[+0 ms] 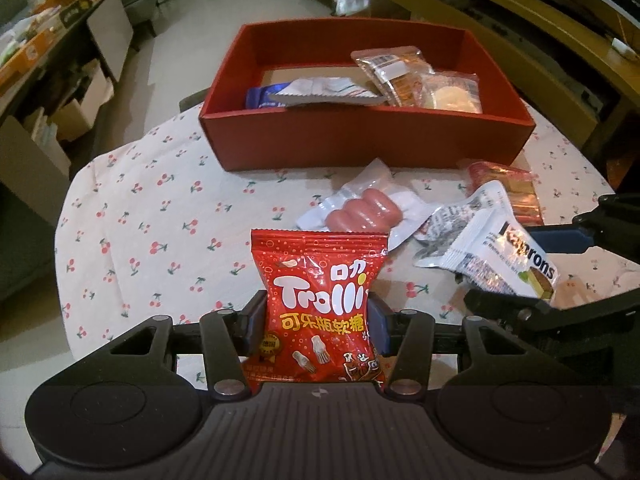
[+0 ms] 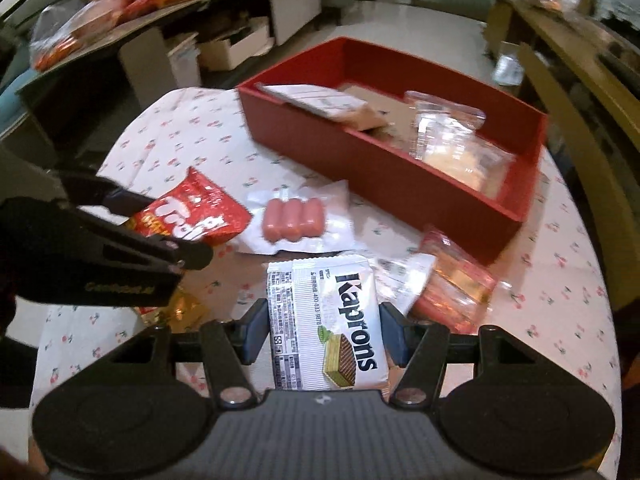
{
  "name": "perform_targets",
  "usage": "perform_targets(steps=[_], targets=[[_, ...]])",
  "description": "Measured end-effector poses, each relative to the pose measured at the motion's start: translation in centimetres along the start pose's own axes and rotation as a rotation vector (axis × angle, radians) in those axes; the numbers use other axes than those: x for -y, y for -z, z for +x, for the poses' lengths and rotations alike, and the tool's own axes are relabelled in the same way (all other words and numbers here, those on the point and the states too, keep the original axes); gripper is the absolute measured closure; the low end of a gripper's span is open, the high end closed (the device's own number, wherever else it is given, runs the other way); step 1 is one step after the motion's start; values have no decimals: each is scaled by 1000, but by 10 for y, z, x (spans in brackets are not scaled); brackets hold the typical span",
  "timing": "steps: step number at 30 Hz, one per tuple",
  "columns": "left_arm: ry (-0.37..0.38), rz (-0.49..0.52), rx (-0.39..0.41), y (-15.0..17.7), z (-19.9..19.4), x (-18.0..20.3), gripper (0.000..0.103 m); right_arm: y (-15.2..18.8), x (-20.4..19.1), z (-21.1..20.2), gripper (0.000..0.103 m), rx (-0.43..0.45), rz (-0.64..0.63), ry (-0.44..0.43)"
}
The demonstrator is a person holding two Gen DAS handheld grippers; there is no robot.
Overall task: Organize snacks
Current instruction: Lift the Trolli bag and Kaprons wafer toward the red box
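My left gripper (image 1: 318,320) is shut on a red Trolli gummy bag (image 1: 320,304) and holds it above the cherry-print tablecloth (image 1: 160,216). My right gripper (image 2: 322,330) is shut on a white Kaprons wafer pack (image 2: 328,324), also seen in the left wrist view (image 1: 500,256). A red box (image 1: 360,136) stands at the far side with several snack packs inside. A sausage pack (image 1: 360,212) and an orange-red wrapped pack (image 1: 508,188) lie on the cloth in front of the box.
A gold-wrapped item (image 2: 176,308) lies under the left gripper in the right wrist view. A cluttered side table (image 2: 120,4) stands to the left, wooden furniture (image 2: 580,92) to the right. The round table's edge curves close on both sides.
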State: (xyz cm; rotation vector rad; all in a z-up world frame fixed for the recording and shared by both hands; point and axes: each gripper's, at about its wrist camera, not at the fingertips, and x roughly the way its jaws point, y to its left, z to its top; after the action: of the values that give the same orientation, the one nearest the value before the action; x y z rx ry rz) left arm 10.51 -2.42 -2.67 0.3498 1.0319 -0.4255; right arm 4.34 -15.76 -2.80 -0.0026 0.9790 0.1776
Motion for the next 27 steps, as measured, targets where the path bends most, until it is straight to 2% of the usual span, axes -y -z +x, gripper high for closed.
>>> perform_targets(steps=[7,14,27], targets=[[7,34,-10,0,7,18,45,7,18,0,27,-11,63,70],[16,55,-37,0,17,31,45,8,27,3,27,-19,82,80],[11,5,63,-23,-5,32,45,-10,33,-16,27,79,124,103]])
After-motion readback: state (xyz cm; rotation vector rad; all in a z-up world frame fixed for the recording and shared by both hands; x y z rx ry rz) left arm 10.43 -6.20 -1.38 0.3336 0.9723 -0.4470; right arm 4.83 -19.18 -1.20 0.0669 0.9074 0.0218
